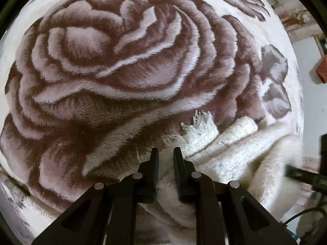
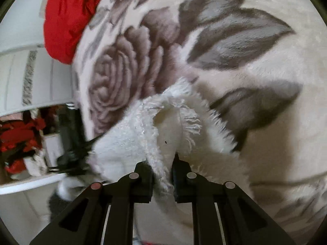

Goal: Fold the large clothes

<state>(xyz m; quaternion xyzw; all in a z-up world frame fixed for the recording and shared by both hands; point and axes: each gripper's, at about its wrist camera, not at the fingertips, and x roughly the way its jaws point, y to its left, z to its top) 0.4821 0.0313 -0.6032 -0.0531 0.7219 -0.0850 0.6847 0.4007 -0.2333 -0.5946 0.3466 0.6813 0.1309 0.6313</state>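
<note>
- I am working over a plush blanket [image 1: 126,65] printed with big roses, spread flat; the white fuzzy garment [image 1: 235,149] I have to fold lies bunched on top of it.
- My left claw [image 1: 166,153] points almost straight down. Its jaws are nearly together, with white fuzz showing in the narrow gap between them, so I read it as pinched on an edge of the garment.
- From that claw, the bulk of the garment runs off toward three o'clock, with a fringed corner [image 1: 199,126] sticking up at about one o'clock.
- My right claw [image 2: 161,163] is clamped on the garment [image 2: 143,130] too: a fold of fleece stands up between its jaws, and a fringed flap curls over just beyond, at twelve o'clock.
- In the right wrist view, the rest of the garment trails to nine o'clock, toward the dark blurred shape that I take for my other tool.
- So the stretch of cloth between my two hands runs side to side, and each hand holds one end. I judge that the next move turns on keeping that line taut and level.
- A red cloth [image 2: 69,18] lies at the far edge of the blanket, at ten o'clock in the right view, well apart from the work.
- The risk, as I see it, is a shallow left pinch slipping off the fuzz.
</note>
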